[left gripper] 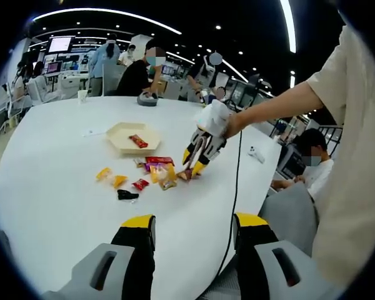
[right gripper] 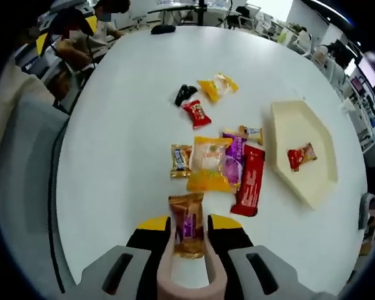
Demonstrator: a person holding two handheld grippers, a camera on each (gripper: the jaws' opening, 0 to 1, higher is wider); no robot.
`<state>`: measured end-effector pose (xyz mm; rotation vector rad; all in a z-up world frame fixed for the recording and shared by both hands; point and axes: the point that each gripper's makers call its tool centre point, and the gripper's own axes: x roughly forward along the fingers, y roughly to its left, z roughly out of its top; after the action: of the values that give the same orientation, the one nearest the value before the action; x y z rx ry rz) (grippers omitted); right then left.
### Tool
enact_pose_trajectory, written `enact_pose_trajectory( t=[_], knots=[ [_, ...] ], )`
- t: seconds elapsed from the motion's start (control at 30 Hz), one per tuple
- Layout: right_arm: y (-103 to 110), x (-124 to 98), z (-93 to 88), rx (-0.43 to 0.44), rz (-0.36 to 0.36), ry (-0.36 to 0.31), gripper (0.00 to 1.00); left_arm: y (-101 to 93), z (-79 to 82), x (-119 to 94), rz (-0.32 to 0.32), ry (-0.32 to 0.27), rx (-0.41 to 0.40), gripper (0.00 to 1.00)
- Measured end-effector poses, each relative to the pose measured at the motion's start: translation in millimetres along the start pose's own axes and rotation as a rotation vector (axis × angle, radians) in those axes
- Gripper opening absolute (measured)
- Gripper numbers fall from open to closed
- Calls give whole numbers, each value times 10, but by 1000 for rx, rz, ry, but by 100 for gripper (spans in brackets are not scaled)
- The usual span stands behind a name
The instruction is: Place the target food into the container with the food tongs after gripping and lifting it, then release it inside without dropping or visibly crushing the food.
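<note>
A brown-and-purple snack packet (right gripper: 187, 232) lies on the white table (right gripper: 125, 125), at six o'clock in the right gripper view. The pink food tongs (right gripper: 189, 275) straddle it, their arms beside its lower edges and partly closed; whether they pinch it I cannot tell. The right gripper (right gripper: 189, 232) squeezes the tongs. At three o'clock sits the cream container (right gripper: 312, 181), holding one red packet (right gripper: 301, 155). The left gripper (left gripper: 194, 228) hangs wide open, empty, at six o'clock in its view
</note>
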<state>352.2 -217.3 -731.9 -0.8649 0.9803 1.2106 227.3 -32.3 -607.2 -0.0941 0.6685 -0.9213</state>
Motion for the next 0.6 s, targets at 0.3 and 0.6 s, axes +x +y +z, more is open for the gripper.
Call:
enact_pose_trajectory(
  t=[0.3, 0.6],
  knots=[
    [-49, -33, -56, 126, -34, -27, 20, 1, -10, -2, -1, 2, -1, 48],
    [-51, -126, -44, 290, -53, -109, 20, -19, 7, 3, -6, -1, 2, 48]
  ],
)
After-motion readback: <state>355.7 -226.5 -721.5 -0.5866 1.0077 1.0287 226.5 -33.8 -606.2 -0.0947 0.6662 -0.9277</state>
